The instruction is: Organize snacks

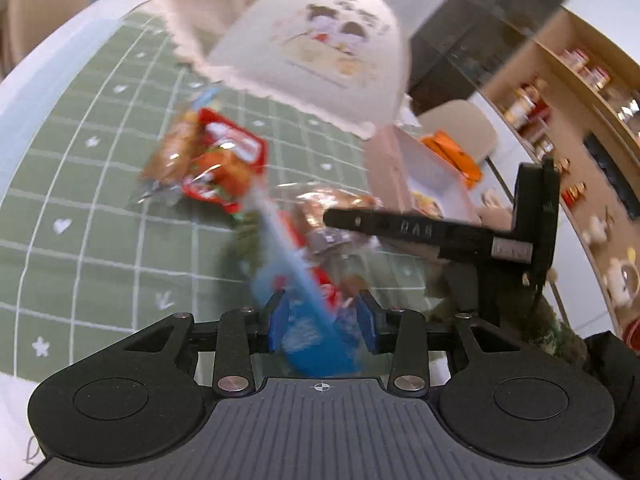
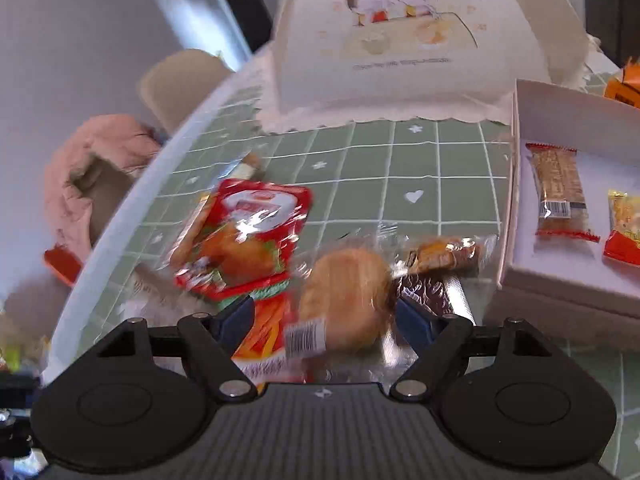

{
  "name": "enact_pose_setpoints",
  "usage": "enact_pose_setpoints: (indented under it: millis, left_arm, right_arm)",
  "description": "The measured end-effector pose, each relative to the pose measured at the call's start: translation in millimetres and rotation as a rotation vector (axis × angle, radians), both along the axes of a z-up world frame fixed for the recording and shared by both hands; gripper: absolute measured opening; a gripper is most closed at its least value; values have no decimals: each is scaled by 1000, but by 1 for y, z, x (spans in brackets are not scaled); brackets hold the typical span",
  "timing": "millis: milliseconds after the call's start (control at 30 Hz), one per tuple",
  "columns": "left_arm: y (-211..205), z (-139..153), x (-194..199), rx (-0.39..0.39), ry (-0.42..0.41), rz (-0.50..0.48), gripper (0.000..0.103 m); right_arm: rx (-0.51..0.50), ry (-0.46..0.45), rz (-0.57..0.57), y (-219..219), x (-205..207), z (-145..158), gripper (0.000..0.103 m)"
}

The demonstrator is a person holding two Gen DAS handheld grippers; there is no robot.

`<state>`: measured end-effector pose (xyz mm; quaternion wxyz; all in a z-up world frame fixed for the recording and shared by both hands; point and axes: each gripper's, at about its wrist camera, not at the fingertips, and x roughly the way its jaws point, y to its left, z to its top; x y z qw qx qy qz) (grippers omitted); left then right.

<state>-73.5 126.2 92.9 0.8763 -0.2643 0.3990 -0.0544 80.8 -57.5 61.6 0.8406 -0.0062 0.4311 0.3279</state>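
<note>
Snacks: loose wrapped packets lie in a small heap on the green grid-patterned tabletop [image 2: 400, 168], left of a white box [image 2: 568, 120].
Red packet: a red pouch [image 2: 256, 232] with a fried-food picture lies at the left of the heap, partly over other wrappers.
Round cake: a clear-wrapped round cake [image 2: 344, 296] with a barcode label lies just beside the red pouch.
Brown packet: a dark brown wrapper [image 2: 428, 284] lies to the cake's right, close to the box wall.
Box contents: a brown bar [image 2: 558, 188] in a clear wrapper and a yellow-red packet [image 2: 624, 220] lie flat inside the box, apart from each other.
Cover: a white dome cover [image 2: 400, 40] printed with two cartoon children stands on the tabletop behind the heap.
Left hand-held gripper [image 1: 324, 322]: its blue pads pinch a blue packet [image 1: 312, 344], blurred, above the tabletop.
Right hand-held gripper [image 2: 326, 316]: jaws spread wide, one on each side of the round cake; no pad presses on it.
Background: shelves [image 1: 580, 92] with jars show at the right of the left view; a pink cloth [image 2: 100, 160] lies off the tabletop edge.
</note>
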Motion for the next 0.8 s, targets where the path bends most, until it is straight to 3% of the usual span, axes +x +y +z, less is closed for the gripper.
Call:
enact_pose_setpoints:
  millis: [100,267,400,500,633,800]
  left_arm:
    - [-14,12,20,33,-50,-52,41]
    - [-41,25,104,109,-127,-180,41]
    - [-66,-3,198,127,-35,-237,41]
    - [-87,-31,242,246,45,-285,28]
    - [-101,-60,257,337,106,-373,25]
    - [-110,-69,214,298,106,-492,25]
  right_arm:
    - [-57,-49,-51,-26,-15,4,79]
    - [-51,13,-147,-73,-33,0,79]
    - [-24,38,-207,-98,-50,1,79]
    - [-25,19,-237,-115,-64,4,79]
    - [-55,0,-247,-129,-70,2,79]
    - [-82,-20,-217,-126,-61,-2,79]
